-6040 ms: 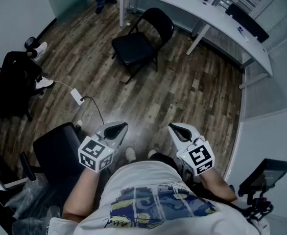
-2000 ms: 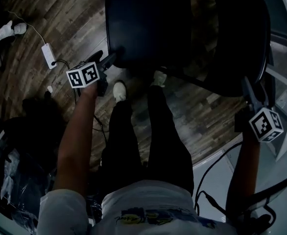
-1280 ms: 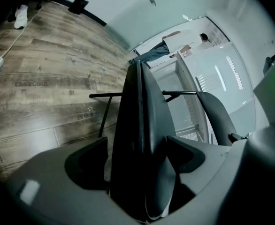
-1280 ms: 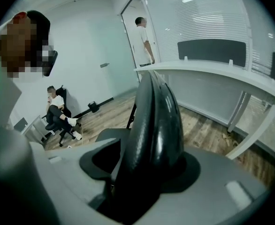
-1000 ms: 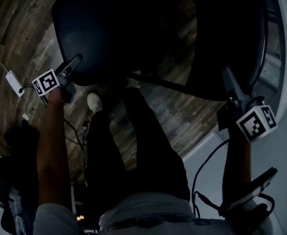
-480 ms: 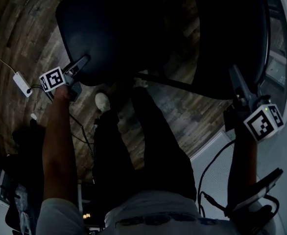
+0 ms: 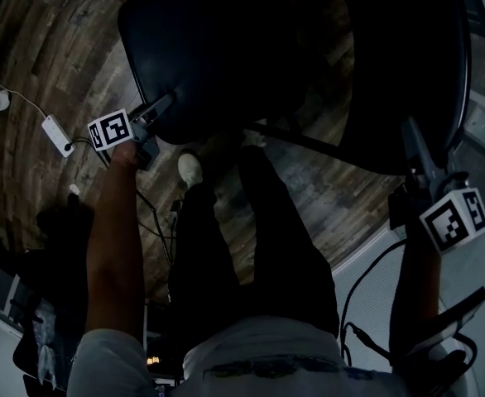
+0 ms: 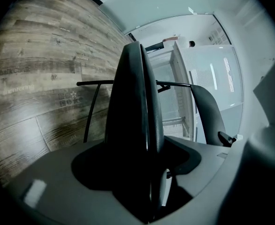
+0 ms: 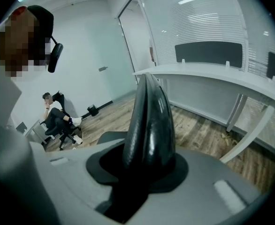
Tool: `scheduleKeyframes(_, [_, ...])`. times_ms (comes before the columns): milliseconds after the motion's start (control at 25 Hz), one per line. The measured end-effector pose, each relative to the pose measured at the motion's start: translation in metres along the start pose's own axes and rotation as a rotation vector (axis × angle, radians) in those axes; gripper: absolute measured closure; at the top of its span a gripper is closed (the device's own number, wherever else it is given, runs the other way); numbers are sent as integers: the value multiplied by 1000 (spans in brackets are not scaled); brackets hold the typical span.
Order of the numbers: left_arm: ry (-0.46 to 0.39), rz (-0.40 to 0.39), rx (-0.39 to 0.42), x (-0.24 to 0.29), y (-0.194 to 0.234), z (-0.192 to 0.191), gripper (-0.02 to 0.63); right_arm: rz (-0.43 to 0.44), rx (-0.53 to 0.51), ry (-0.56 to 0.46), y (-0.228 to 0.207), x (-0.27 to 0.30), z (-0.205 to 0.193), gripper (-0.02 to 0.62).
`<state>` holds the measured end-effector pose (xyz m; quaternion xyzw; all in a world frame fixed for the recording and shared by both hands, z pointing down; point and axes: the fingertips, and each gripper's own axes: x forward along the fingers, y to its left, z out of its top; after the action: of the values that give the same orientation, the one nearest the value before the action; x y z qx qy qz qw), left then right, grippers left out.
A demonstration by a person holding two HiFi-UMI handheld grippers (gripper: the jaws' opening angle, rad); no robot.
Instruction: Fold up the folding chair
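Two sets of jaws have just been closing, and neither shows a gap now. The left gripper (image 7: 161,107) pinches the front edge of the seat (image 7: 218,48). The right gripper (image 7: 410,135) pinches the edge of the backrest (image 7: 404,56). One chair (image 7: 309,143) stands unfolded on the wood floor (image 7: 36,48), just in front of the person's two legs (image 7: 251,222). One white shoe (image 7: 189,168) shows beside the seat's edge. One power strip (image 7: 56,129) lies off to the left, and one desk (image 9: 212,76) stands beyond.
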<state>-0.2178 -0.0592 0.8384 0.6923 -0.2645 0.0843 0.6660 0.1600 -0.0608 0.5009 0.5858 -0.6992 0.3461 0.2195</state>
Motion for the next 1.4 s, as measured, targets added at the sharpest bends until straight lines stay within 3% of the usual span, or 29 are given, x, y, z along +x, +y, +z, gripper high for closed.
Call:
scheduleKeyframes(400, [14,16,10,2,-49,-5,317,-11,-44,-31,7,-21,16,492])
scheduleKeyframes(640, [14,28,23,3,-91,0,344,0,-61,-51,16,-35,39,509])
scheduleKeyframes(1040, [11,-17,42,0,-174,-13,389,-9,-112,-89,37,-77,55,528])
scheduleKeyframes(1400, [40,14,41,4,-233,-27,403,-24,-143,-93,58,-99,67,532])
